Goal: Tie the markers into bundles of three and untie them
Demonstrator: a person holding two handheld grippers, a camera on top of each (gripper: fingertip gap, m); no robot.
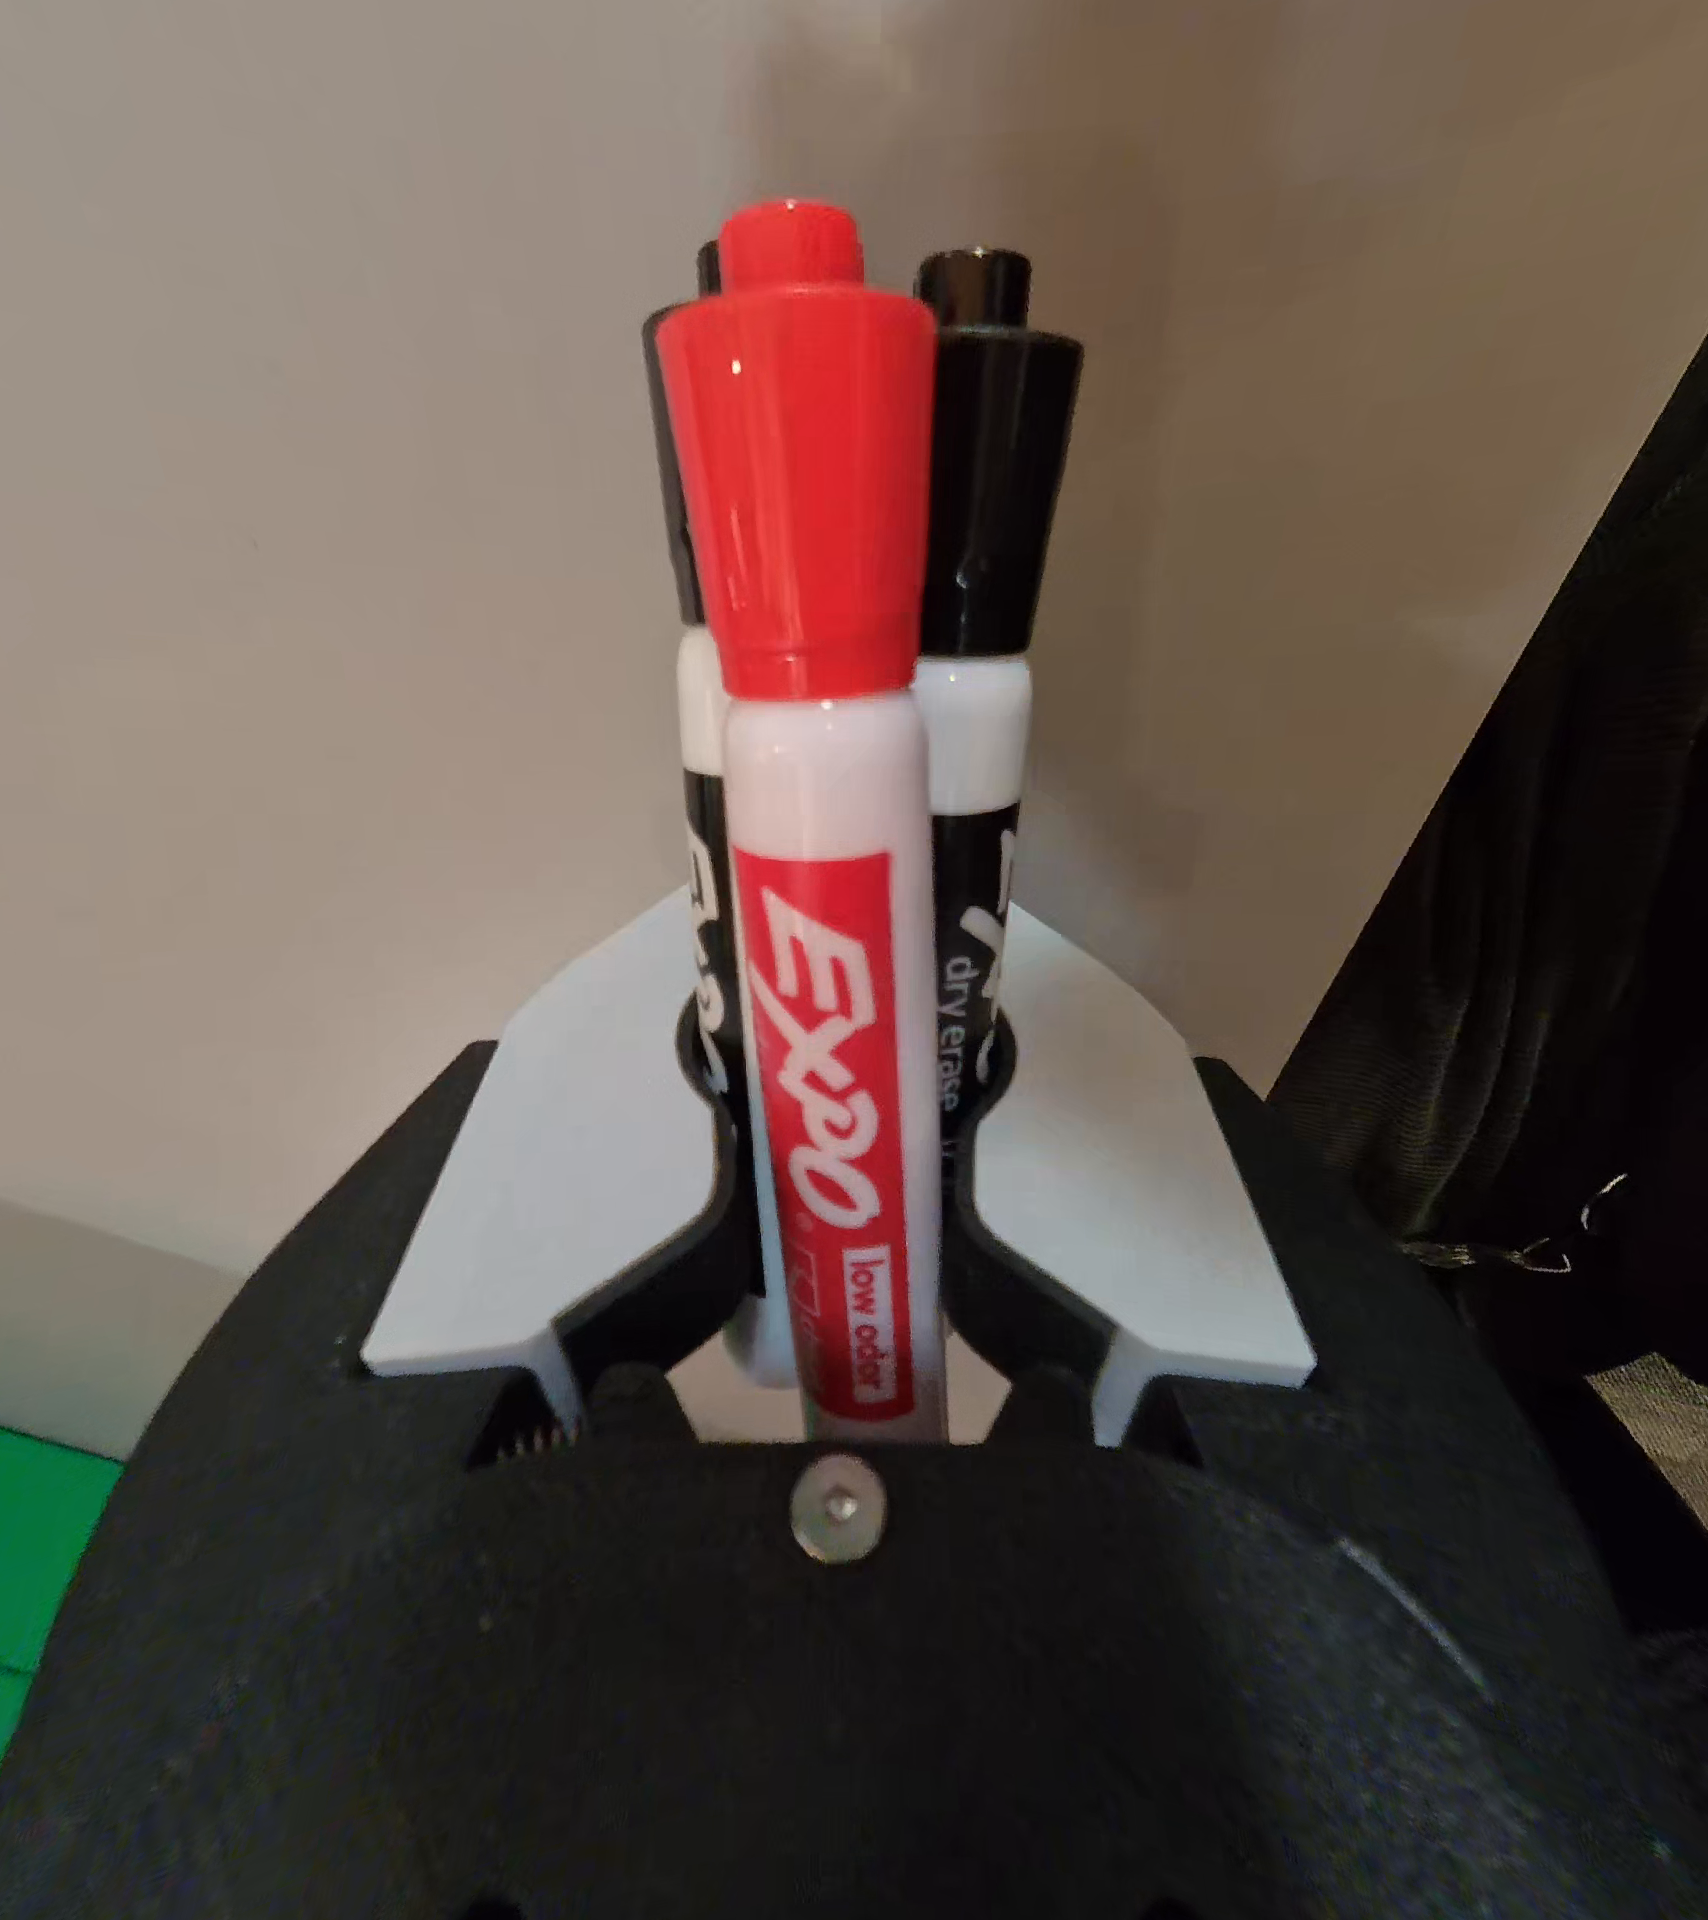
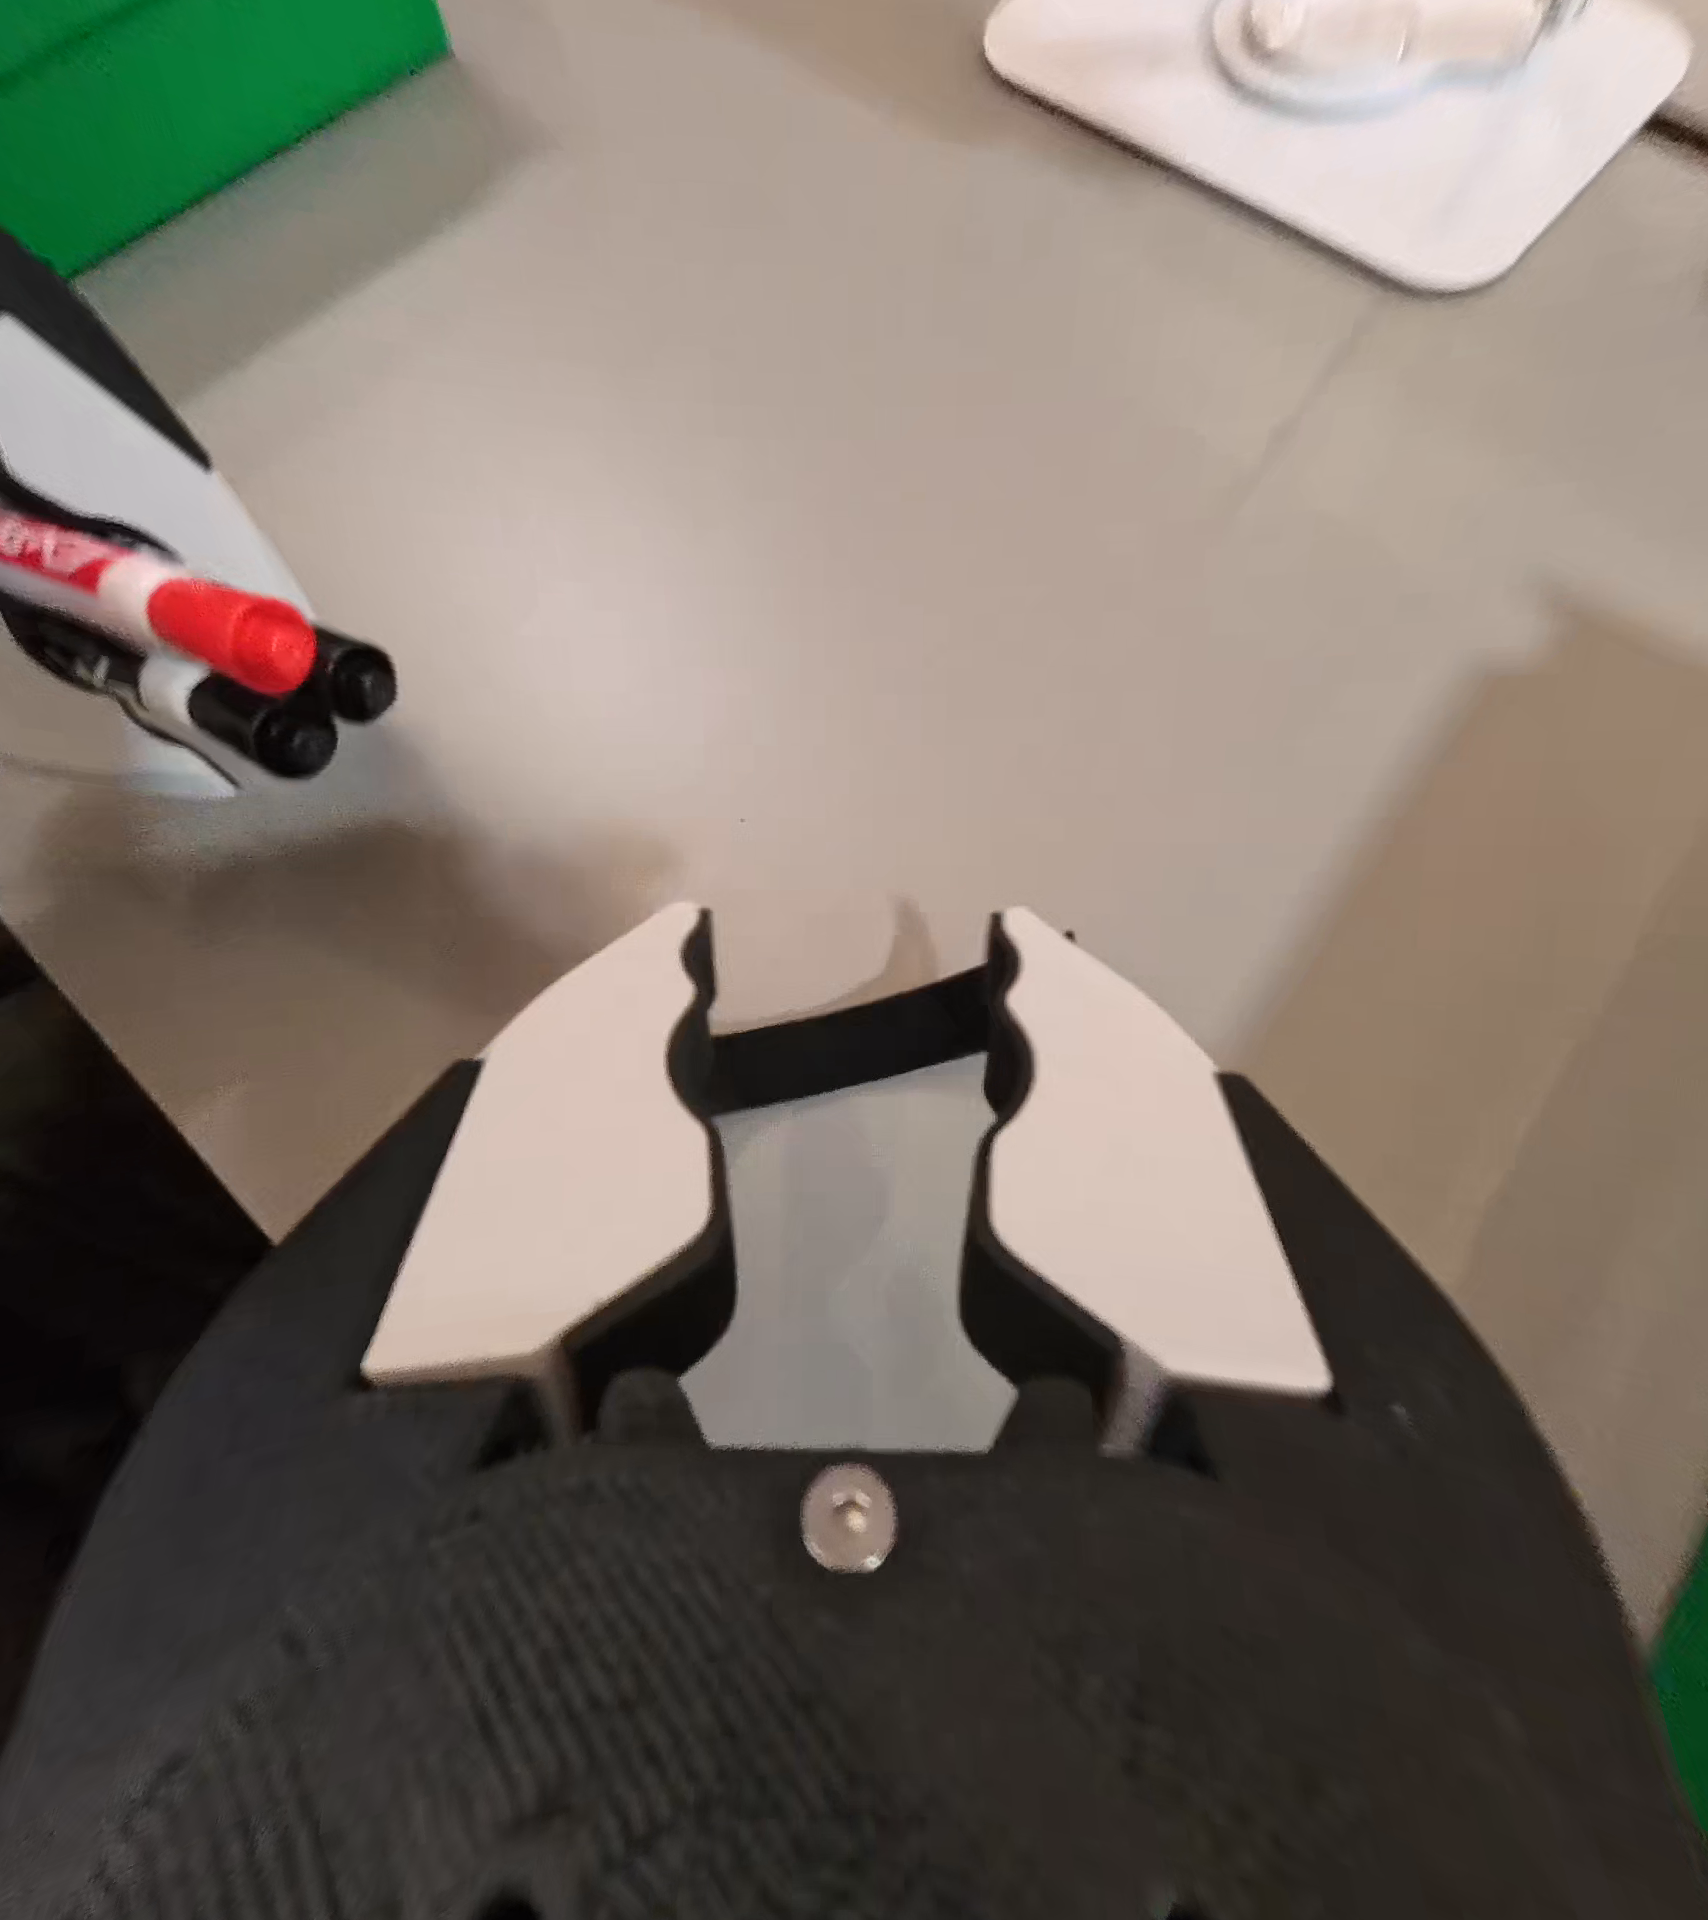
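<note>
The left gripper is clamped on three markers: a red one in front, two black ones behind, caps pointing away, clear of the table. The right gripper stands parted with a black band stretched between its fingers, apart from the bundle. To do this well, keep the band taut and wide, line it up with the caps, and slide it over all three squarely.

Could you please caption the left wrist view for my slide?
Left gripper shut on three upright markers: one red marker, two black markers.
</note>
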